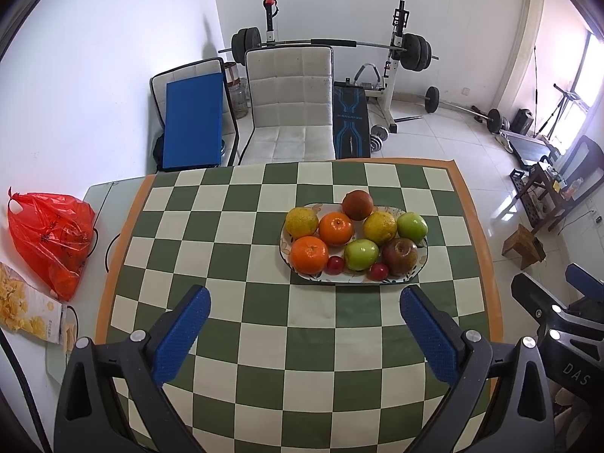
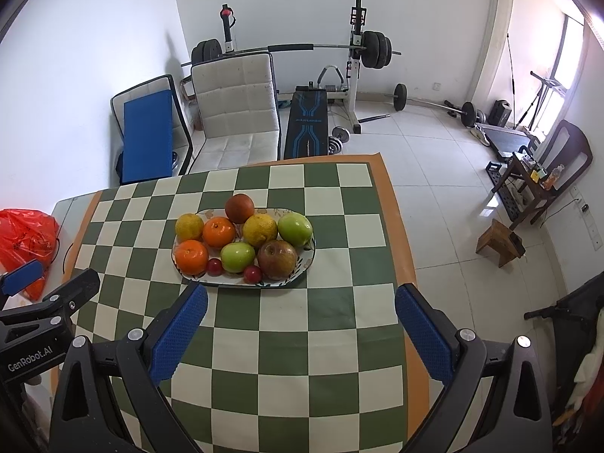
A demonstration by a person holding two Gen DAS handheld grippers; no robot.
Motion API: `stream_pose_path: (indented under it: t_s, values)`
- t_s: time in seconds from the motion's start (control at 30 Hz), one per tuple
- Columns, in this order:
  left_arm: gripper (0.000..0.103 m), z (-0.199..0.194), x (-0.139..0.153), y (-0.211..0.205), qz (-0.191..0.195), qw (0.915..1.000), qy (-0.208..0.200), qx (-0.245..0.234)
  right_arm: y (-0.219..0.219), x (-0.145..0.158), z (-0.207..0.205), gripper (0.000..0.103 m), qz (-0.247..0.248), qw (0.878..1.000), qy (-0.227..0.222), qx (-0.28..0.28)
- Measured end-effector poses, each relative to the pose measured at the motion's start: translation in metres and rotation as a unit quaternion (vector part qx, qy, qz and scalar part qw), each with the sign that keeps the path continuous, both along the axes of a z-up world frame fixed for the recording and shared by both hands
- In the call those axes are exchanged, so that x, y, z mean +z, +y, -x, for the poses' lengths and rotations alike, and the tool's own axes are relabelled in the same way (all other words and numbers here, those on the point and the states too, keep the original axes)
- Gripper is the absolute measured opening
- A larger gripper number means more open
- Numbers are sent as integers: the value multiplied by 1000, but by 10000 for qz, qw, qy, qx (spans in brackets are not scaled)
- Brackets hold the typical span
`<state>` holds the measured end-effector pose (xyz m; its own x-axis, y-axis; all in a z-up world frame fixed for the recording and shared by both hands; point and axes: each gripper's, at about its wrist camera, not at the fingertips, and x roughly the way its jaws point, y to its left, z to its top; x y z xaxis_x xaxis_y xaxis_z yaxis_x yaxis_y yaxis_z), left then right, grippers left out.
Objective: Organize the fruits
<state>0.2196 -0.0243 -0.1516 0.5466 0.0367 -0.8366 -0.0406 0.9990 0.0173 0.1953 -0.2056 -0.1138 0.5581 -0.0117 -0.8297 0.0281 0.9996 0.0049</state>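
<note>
An oval patterned plate (image 1: 422, 262) (image 2: 188, 275) on the checkered cloth holds several fruits: two oranges (image 1: 309, 254) (image 2: 192, 257), two yellow citrus (image 1: 379, 227) (image 2: 259, 230), two green apples (image 1: 361, 254) (image 2: 238, 257), two dark red apples (image 1: 400, 256) (image 2: 277, 259) and two small red plums (image 1: 335, 265) (image 2: 214, 266). My left gripper (image 1: 305, 300) is open and empty, hovering over the cloth just in front of the plate. My right gripper (image 2: 301, 300) is also open and empty, in front of the plate and to its right.
A red plastic bag (image 1: 51, 239) and a snack box (image 1: 26, 309) lie on the table's left end. Behind the table stand a white padded chair (image 1: 288, 107), a blue board (image 1: 192, 124) and a barbell rack (image 1: 394, 56). The table edge (image 2: 409, 264) drops to tiled floor at right.
</note>
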Motion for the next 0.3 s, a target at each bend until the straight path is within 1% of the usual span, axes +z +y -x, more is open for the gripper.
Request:
stream_pose_path:
  t_s: [0.3]
  values:
    - [103, -2, 0, 2, 7, 10000, 3, 1, 0, 0, 0, 102, 35, 10000, 13, 56]
